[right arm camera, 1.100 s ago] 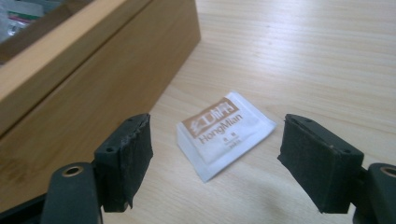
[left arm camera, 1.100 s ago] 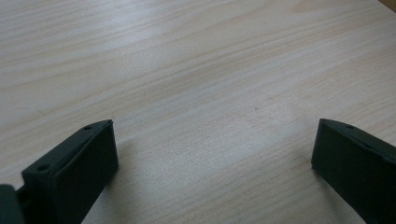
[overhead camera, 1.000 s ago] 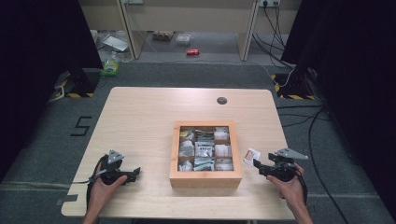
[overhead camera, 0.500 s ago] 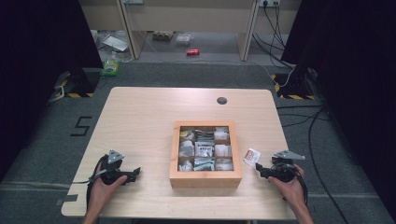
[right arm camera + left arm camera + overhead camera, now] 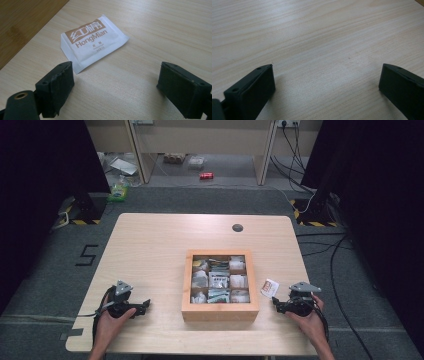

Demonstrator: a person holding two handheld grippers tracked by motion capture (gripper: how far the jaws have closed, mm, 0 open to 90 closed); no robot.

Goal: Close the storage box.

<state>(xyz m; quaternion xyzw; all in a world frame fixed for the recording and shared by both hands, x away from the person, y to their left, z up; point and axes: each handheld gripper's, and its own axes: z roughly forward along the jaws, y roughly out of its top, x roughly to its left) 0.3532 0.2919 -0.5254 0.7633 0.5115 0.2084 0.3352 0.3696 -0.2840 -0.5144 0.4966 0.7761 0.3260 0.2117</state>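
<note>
Item under inspection: a small white sachet (image 5: pixel 93 41) with a brown printed panel, lying flat on the counter (image 5: pixel 150 250), upper centre-left in the right gripper view; in the high view it sits at lower right, just beside the right wall of the wooden box (image 5: pixel 220 311).

Right tool (image 5: pixel 113 82): jaws have just been opening and now stand wide, nothing between them; the sachet lies just ahead of the left jaw, untouched. Left tool (image 5: pixel 325 82): jaws wide apart over bare counter, holding nothing.

Handling, as judged: light, soft, thin, with a slick wrapper; lies flush, so little edge to catch. Best taken across its narrow width near a sealed border.

Not determinable: contents of the sachet, its small print, and what the box compartments hold, too small in the high view
</note>
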